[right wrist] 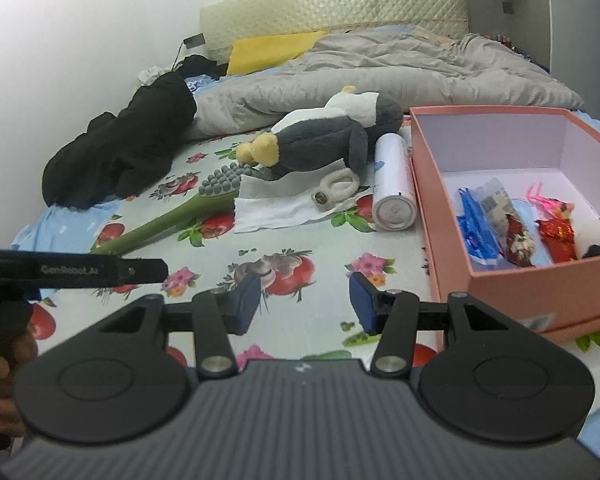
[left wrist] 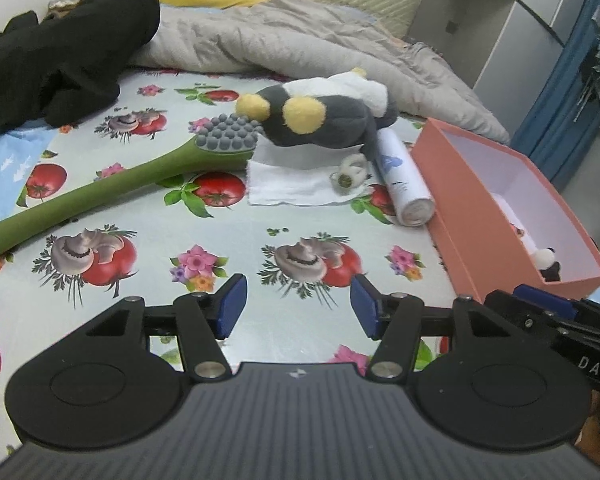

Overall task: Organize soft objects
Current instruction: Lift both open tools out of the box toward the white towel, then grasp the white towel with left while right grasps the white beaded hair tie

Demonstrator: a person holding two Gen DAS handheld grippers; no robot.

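Lying well beyond both empty grippers' fingers: plush penguin, seemingly.

The green brush has its handle end cut off by the left edge, the white cloth lies partly hidden under the plush penguin, and the box wall hides part of a small panda toy.

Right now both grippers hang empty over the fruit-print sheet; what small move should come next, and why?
Probably ease the left gripper forward toward the grey-and-white plush penguin. Its jaws stand open with nothing between them, and the penguin lies loose on the white cloth, outside the pink cardboard box, which already holds small items. The right gripper is also open and empty.
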